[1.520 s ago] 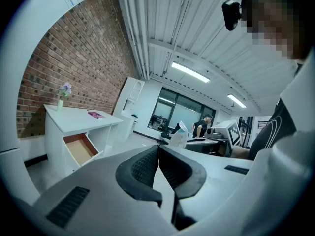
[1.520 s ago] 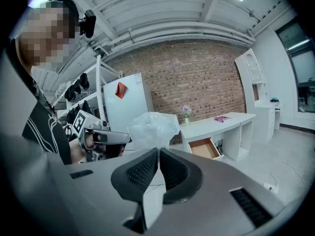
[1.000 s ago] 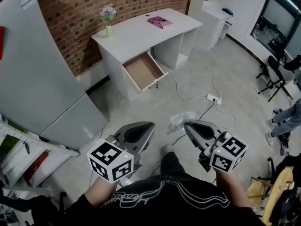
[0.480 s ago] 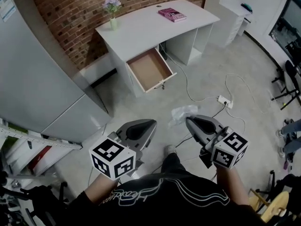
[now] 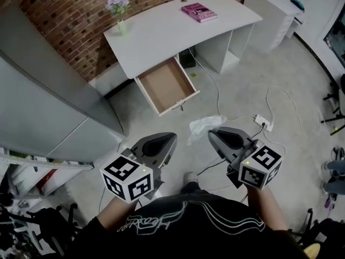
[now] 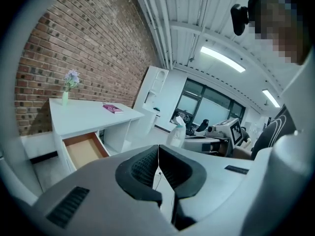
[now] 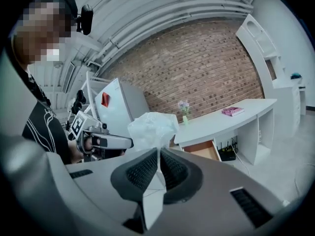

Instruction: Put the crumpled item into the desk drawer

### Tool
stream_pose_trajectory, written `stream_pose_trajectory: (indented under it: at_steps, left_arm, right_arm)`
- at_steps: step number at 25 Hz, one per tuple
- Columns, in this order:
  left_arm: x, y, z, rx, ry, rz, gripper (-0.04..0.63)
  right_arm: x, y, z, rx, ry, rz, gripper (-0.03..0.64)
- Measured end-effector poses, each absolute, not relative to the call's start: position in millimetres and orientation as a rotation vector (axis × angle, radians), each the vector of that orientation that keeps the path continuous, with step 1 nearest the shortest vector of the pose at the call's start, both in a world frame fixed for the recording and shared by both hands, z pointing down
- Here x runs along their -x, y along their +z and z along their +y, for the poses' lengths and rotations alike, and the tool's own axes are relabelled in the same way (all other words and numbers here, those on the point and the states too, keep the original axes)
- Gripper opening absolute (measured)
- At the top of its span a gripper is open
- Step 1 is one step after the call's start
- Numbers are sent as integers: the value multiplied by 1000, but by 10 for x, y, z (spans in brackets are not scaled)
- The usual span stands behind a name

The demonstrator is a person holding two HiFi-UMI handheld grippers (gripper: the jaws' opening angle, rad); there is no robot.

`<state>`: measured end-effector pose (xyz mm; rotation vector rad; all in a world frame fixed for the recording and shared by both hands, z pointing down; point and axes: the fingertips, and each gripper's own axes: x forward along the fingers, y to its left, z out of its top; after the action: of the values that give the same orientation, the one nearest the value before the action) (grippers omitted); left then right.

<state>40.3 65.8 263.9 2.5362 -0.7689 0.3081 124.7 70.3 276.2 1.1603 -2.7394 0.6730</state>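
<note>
The crumpled item (image 5: 204, 126), a wad of thin white plastic or paper, sticks out of the tips of my right gripper (image 5: 212, 134), which is shut on it. In the right gripper view the crumpled item (image 7: 153, 128) bulges just above the closed pads of the right gripper (image 7: 158, 154). My left gripper (image 5: 170, 139) hangs beside it, shut and holding nothing; its pads (image 6: 158, 150) meet. The open desk drawer (image 5: 166, 85), brown inside and bare, juts from the white desk (image 5: 161, 31) ahead of both grippers, well apart from them.
A pink book (image 5: 199, 12) and a small vase of flowers (image 5: 118, 12) stand on the desk. A tall grey cabinet (image 5: 43, 101) rises at the left. Cables and a power strip (image 5: 264, 123) lie on the floor at the right.
The desk and drawer have come nearer and shifted in the head view as the person moves toward them. Both grippers keep their pose, the right one still shut on the crumpled item.
</note>
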Motion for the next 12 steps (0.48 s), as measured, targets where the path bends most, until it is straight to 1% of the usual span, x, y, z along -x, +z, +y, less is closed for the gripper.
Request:
stream_pose_trajectory:
  at_steps: [4, 12]
  left_arm:
    - [-638, 2786, 413, -2495, 326, -807, 23]
    - [-607, 2980, -44, -2437, 310, -879, 23]
  right_arm:
    - [-1506, 2866, 401, -1114, 668, -2736, 46]
    - [-1561, 2979, -165, -1088, 661, -2725, 46]
